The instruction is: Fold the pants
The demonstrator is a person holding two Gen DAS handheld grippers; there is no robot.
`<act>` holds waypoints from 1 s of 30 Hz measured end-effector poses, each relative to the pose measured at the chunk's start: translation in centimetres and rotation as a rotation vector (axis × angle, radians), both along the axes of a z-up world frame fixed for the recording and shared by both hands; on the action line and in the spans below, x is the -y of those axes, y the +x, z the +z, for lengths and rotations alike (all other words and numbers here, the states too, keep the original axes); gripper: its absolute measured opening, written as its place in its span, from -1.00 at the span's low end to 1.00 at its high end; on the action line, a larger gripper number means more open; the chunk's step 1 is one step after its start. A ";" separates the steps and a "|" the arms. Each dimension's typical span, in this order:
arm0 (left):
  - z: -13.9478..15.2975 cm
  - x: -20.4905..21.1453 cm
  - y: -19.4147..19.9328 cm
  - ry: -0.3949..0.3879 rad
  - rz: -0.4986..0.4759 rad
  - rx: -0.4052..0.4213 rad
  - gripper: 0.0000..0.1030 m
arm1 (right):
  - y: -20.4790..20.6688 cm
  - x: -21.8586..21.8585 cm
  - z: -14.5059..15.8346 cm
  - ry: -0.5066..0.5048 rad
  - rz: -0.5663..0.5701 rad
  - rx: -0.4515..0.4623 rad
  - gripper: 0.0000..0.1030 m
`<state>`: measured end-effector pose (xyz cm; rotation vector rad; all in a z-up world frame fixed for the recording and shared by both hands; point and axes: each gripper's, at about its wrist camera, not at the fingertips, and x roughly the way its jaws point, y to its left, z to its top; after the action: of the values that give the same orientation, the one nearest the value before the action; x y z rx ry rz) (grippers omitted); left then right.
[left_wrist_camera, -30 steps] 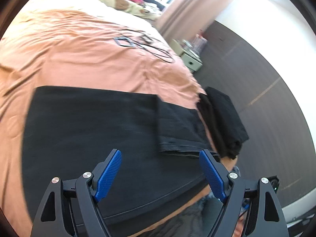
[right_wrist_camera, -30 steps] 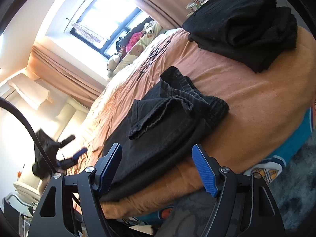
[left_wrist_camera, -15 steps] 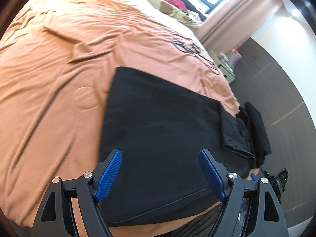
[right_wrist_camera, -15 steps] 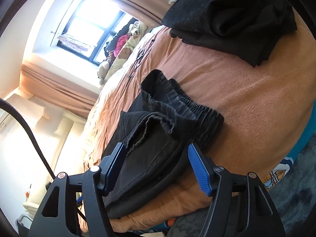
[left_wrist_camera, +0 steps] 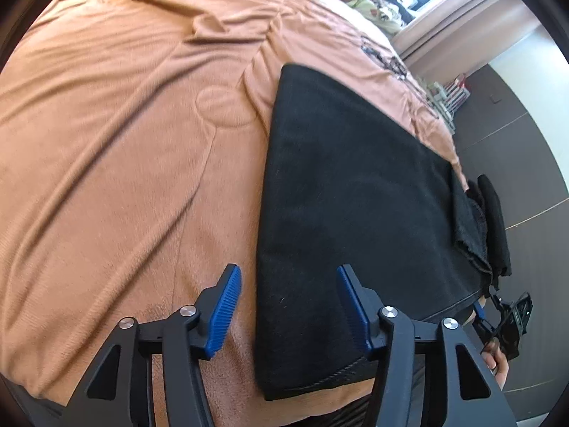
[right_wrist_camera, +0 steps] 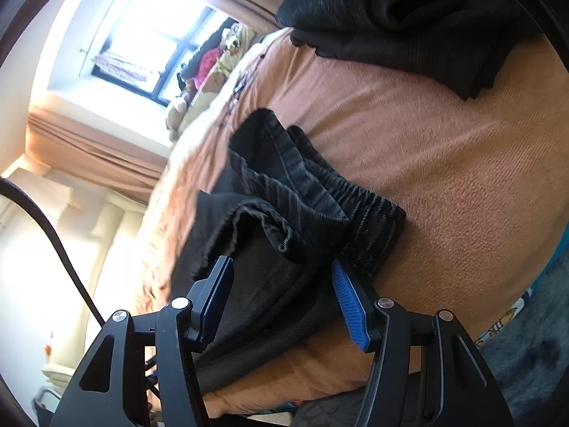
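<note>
Both tools (left_wrist_camera: 288,286) (right_wrist_camera: 282,279) angled down over pants (left_wrist_camera: 355,213).

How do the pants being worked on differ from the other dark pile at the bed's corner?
The pants lie spread long and flat along the bed's edge, waistband gathered and hems turned back; the folded pile is a compact thick stack. The pants sit between the jaws of the right gripper; the pile is untouched. Both are dark and rest on the orange bedspread.

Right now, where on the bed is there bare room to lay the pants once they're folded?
The widest bare patch is the orange bedspread left of the black pants. A narrower strip lies between the pants' waistband and the folded dark pile. It is crowded along the near bed edge, where both grippers work.
</note>
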<state>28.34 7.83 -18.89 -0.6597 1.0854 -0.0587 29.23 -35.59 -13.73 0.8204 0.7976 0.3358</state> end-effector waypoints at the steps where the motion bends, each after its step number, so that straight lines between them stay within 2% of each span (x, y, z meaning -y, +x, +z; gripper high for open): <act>1: -0.3 0.0 0.0 0.000 0.002 -0.007 0.06 | 0.2 -0.1 -0.2 0.000 -0.002 -0.004 0.09; 5: -0.7 -0.1 -0.3 -0.011 0.012 -0.012 0.03 | 0.8 -0.1 -0.4 0.006 -0.012 -0.009 0.05; 7: -0.7 -0.1 -0.5 -0.016 0.011 -0.021 0.01 | 1.0 -0.1 -0.1 -0.012 -0.026 -0.013 -0.17; 8: -0.7 -0.1 -0.6 -0.015 0.006 -0.023 0.01 | 1.1 0.0 0.0 -0.025 -0.035 -0.014 -0.42; 10: -0.6 0.1 -0.9 -0.011 -0.011 -0.028 0.01 | 1.1 0.0 0.5 -0.042 -0.041 -0.004 -0.64; 11: -0.7 0.4 -1.0 -0.005 -0.023 -0.033 0.01 | 1.0 -0.1 0.8 -0.039 -0.031 0.011 -0.82; 14: -0.4 1.0 -1.4 0.027 -0.048 -0.034 0.01 | 0.0 -0.5 2.7 -0.072 -0.031 0.072 -0.90; 18: -0.4 1.3 -1.7 0.022 -0.044 -0.039 0.01 | -2.1 -0.9 4.7 -0.126 -0.047 0.130 -0.92; 21: -0.3 1.5 -1.9 0.022 -0.053 -0.038 -0.02 | -3.3 -0.4 4.4 -0.131 -0.071 0.127 -0.92; 23: -0.3 1.7 -2.1 0.025 -0.059 -0.037 -0.02 | -3.4 0.0 3.0 -0.134 -0.084 0.092 -0.92; 26: -0.3 1.8 -2.3 0.037 -0.064 -0.033 -0.02 | -2.6 0.6 0.1 -0.083 -0.063 -0.028 -0.90; 27: -0.2 1.8 -2.4 0.038 -0.065 -0.033 -0.02 | -2.9 0.8 0.0 -0.055 -0.060 -0.019 -0.88; 28: -0.1 1.8 -2.4 0.038 -0.065 -0.034 -0.02 | -3.4 0.9 0.4 -0.060 -0.060 -0.006 -0.81; 29: 0.0 1.8 -2.4 0.037 -0.065 -0.034 -0.02 | -3.9 0.8 1.0 -0.099 -0.073 -0.002 -0.61; 30: 0.1 1.8 -2.4 0.037 -0.065 -0.033 -0.02 | -4.4 0.8 1.6 -0.144 -0.091 0.000 -0.29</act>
<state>25.91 6.02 -18.76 -0.5943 1.1369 -0.0840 24.84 -36.39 -12.15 0.7192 0.7729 0.1954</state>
